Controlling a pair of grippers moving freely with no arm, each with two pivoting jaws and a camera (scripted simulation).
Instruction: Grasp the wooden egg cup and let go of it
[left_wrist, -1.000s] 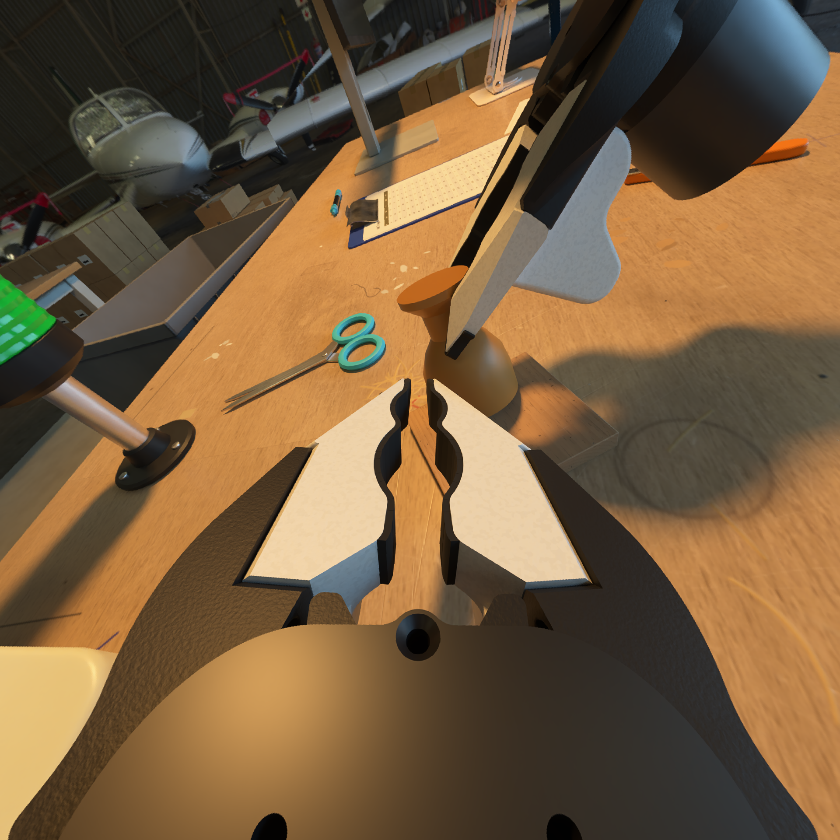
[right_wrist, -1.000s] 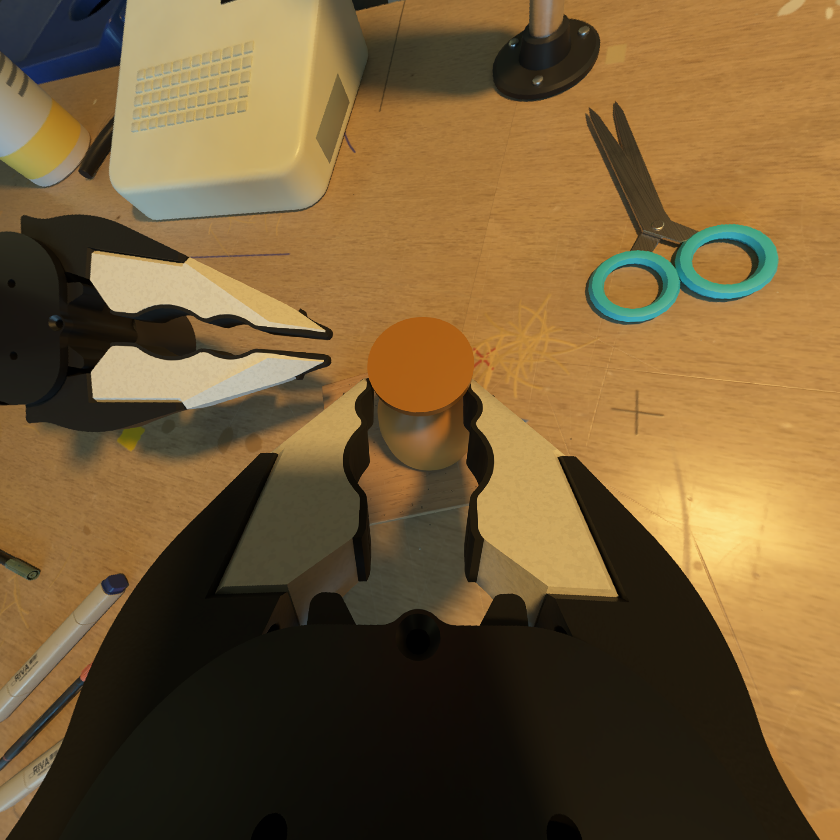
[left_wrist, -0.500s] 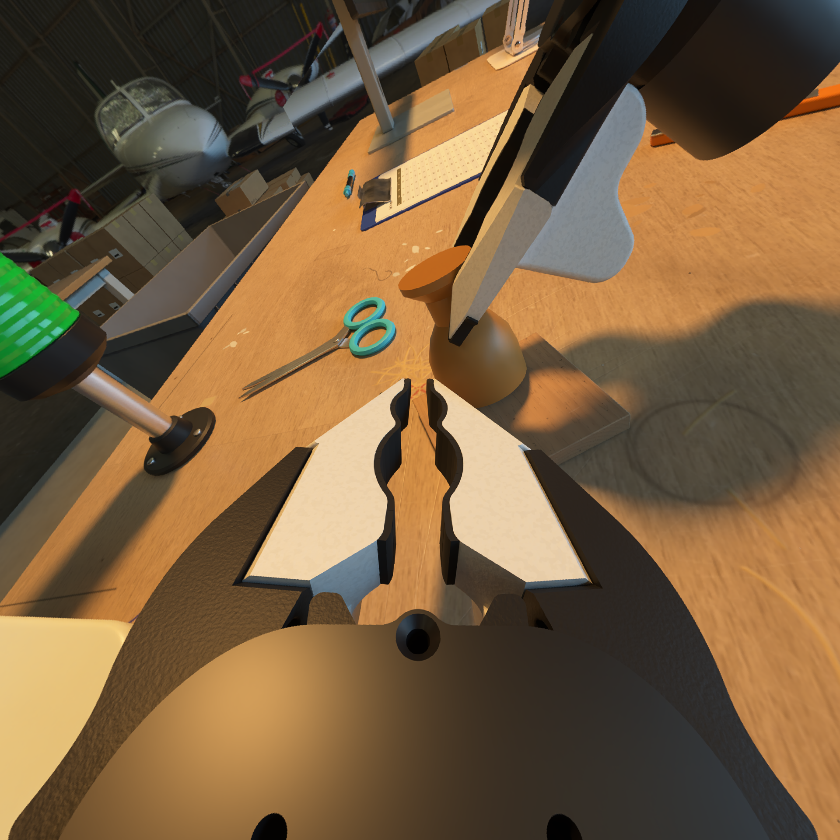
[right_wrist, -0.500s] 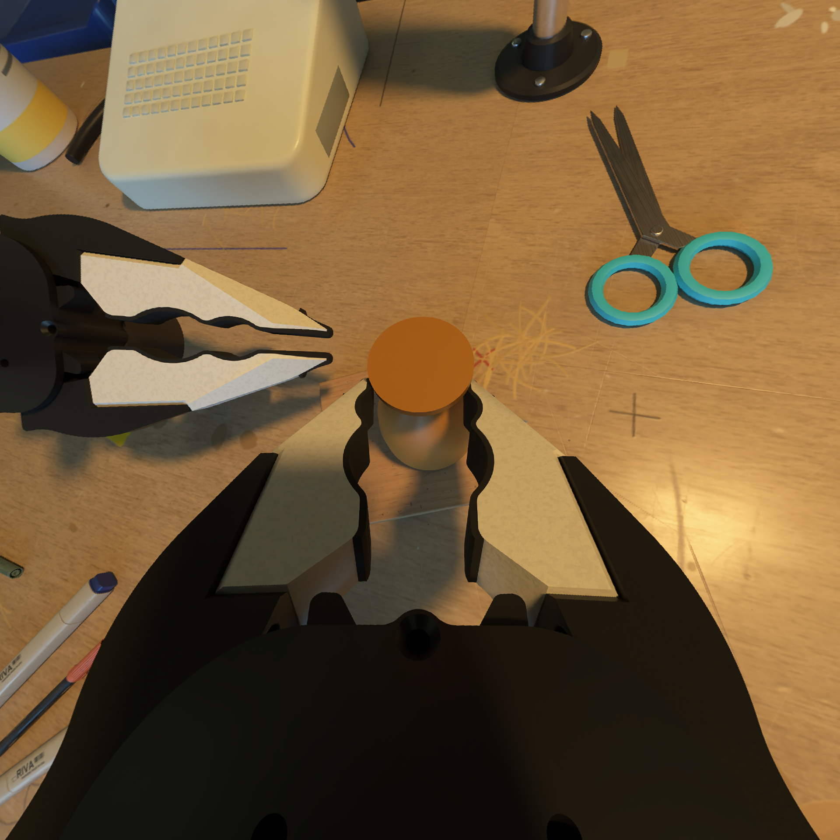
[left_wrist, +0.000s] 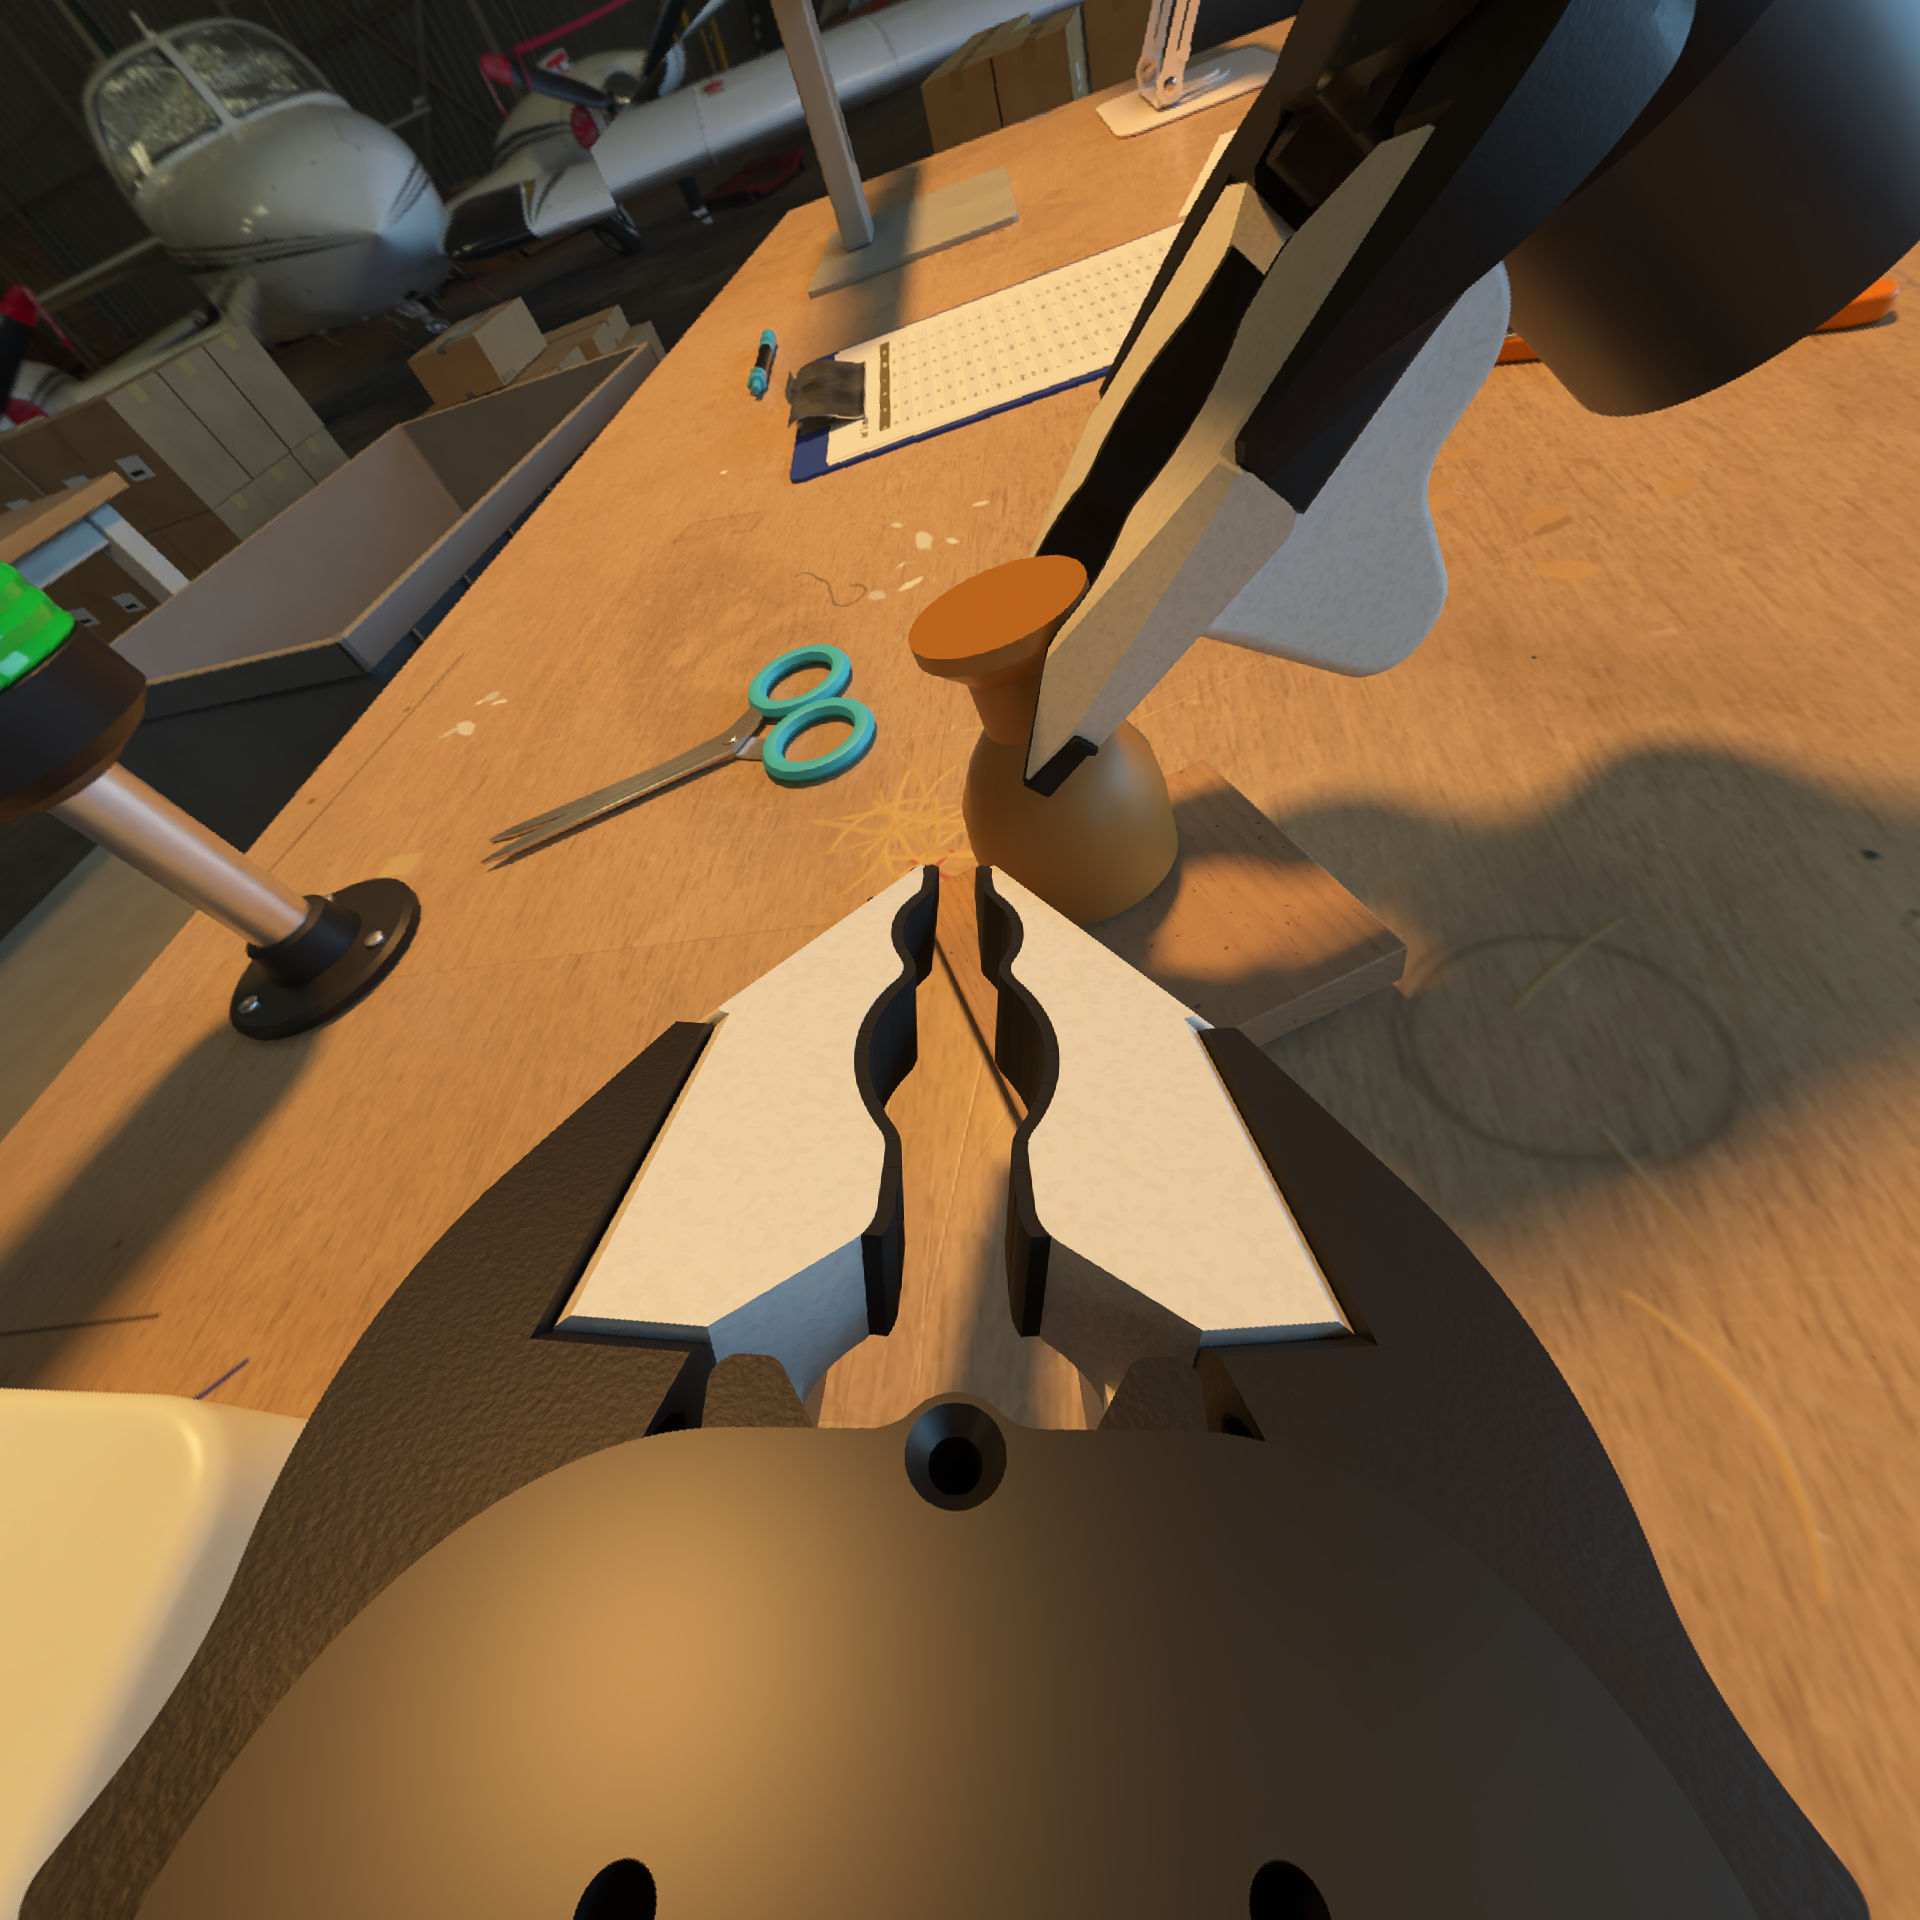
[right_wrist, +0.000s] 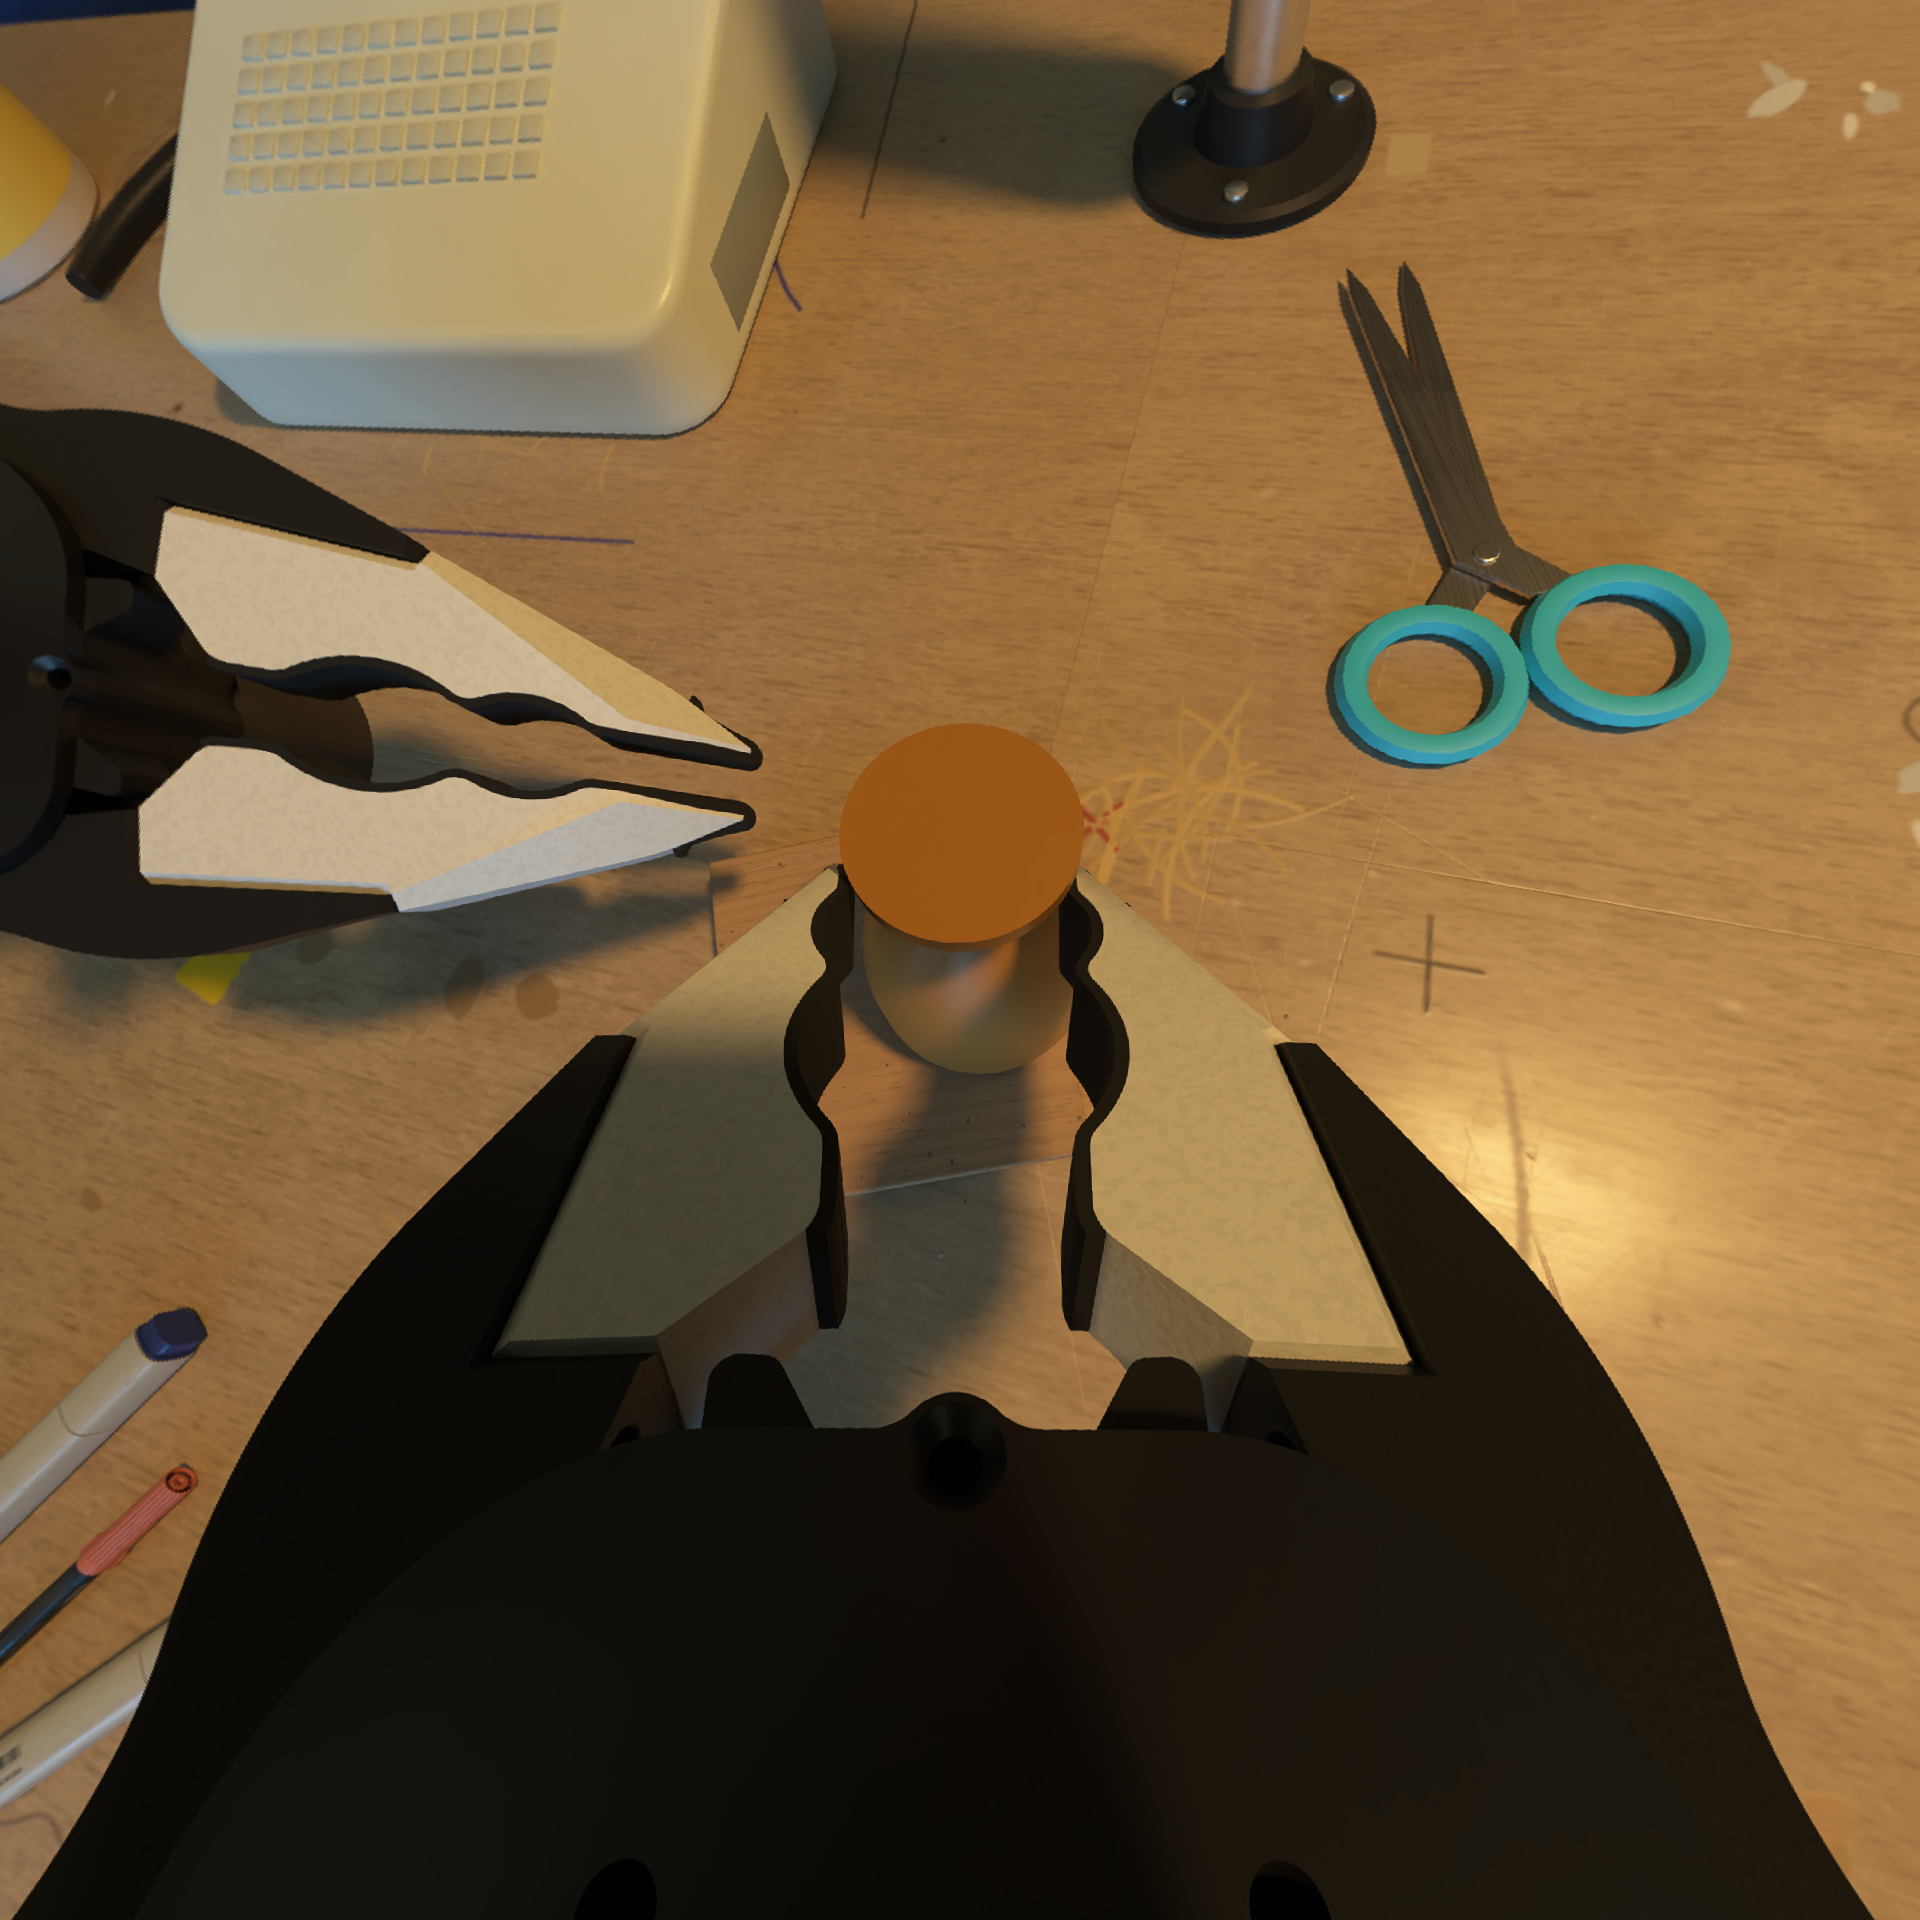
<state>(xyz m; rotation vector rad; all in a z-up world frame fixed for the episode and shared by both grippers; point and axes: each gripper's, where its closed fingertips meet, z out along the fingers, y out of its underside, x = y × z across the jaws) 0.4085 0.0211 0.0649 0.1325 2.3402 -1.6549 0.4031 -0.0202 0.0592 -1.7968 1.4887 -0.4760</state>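
The wooden egg cup stands upside down on a small wooden board, its round orange foot on top. My right gripper comes down from above and is shut on the cup's body, one finger on each side. One of its fingers hides part of the stem in the left wrist view. My left gripper is empty, its jaws closed to a narrow slit. Its tips sit just short of the cup at table height. It also shows in the right wrist view, left of the cup.
Teal-handled scissors lie beyond the cup, also seen in the right wrist view. A cream box, a pole on a black base, pens and a clipboard lie around. A grey tray sits off the table's left edge.
The right gripper keeps the same grip on the cup, which stays on the board. Both views shift only slightly. The left gripper's jaws stay the same.
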